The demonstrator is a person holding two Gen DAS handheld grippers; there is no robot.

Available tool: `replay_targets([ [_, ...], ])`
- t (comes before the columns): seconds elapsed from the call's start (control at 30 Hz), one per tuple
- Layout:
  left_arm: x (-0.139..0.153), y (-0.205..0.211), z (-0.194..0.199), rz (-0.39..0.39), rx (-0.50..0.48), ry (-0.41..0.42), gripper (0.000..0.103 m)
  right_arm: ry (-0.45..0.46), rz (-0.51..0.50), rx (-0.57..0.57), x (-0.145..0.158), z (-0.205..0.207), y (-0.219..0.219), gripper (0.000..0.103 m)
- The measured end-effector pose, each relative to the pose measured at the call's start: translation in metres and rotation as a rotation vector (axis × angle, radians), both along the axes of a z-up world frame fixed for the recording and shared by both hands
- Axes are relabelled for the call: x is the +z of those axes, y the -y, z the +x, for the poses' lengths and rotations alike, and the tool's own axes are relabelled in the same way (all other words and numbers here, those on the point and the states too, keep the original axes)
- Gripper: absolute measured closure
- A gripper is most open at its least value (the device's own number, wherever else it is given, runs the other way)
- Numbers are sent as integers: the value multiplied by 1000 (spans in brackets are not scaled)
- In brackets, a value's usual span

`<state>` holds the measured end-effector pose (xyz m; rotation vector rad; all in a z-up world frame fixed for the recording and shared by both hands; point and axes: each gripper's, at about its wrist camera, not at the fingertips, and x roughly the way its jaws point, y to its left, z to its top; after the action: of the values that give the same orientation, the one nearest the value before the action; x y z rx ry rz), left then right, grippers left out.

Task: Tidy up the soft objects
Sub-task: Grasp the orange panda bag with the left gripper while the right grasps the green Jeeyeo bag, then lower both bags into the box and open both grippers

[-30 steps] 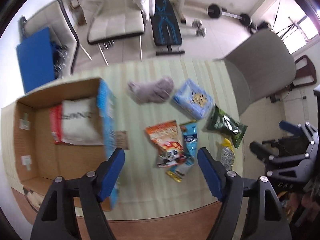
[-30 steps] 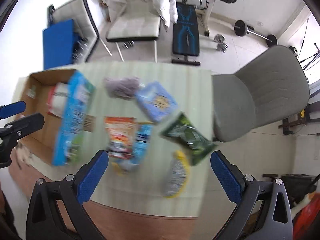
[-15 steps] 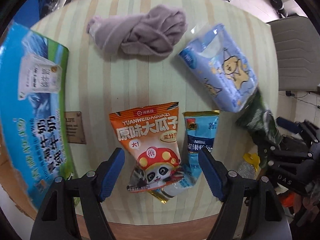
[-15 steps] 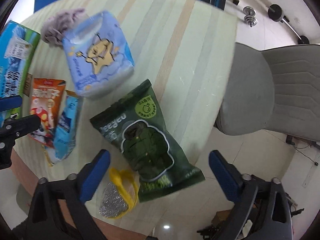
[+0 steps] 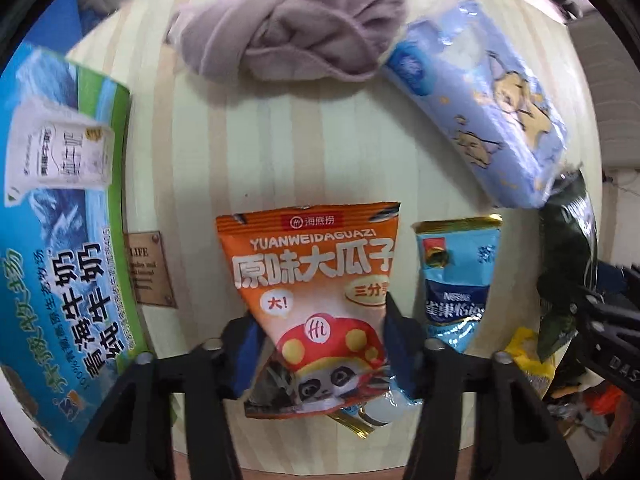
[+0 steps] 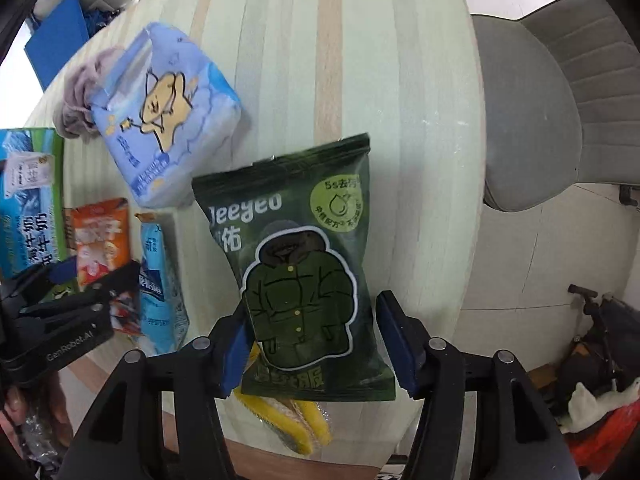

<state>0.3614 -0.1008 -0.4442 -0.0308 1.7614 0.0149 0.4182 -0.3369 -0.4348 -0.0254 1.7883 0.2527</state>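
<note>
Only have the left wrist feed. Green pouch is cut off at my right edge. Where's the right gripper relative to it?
Observer: The right gripper straddles the green pouch at its lower end, one finger on each side. I cannot tell if it grips.
Operator: Anything under the pouch?
Observer: A yellow-edged scrubber pokes out beneath its lower edge.
Operator: Which face is up?
Observer: The printed front, showing a puffer jacket drawing.
</note>
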Motion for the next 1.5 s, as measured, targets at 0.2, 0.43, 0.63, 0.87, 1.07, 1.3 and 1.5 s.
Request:
replay_targets([
  [0.2, 29, -3, -15, -8, -13, 72, 61, 53, -49, -53, 12, -9, -2, 62],
  [0.43, 109, -27, -41, -97, 10, 238, 61, 144, 31, -135, 75, -29, -2, 64],
  [0.63, 198, -94, -73, -163, 10, 385, 61, 250, 146, -155, 159, -69, -54, 64],
  [0.87, 248, -220, -75, -113, 46, 427, 61, 259, 293, -151, 213, -115, -176, 64],
  [1.07, 204, -303, -61, -50, 102, 346, 61, 180, 280, -132, 178, -135, -311, 64],
  [1.3, 130, -346, -31, -34, 130, 221, 61, 79, 155, -188, 103, -129, -365, 63],
  [1.5, 88, -359, 4, -28, 117, 156, 61, 32, 66, -215, 68, -120, -381, 64],
])
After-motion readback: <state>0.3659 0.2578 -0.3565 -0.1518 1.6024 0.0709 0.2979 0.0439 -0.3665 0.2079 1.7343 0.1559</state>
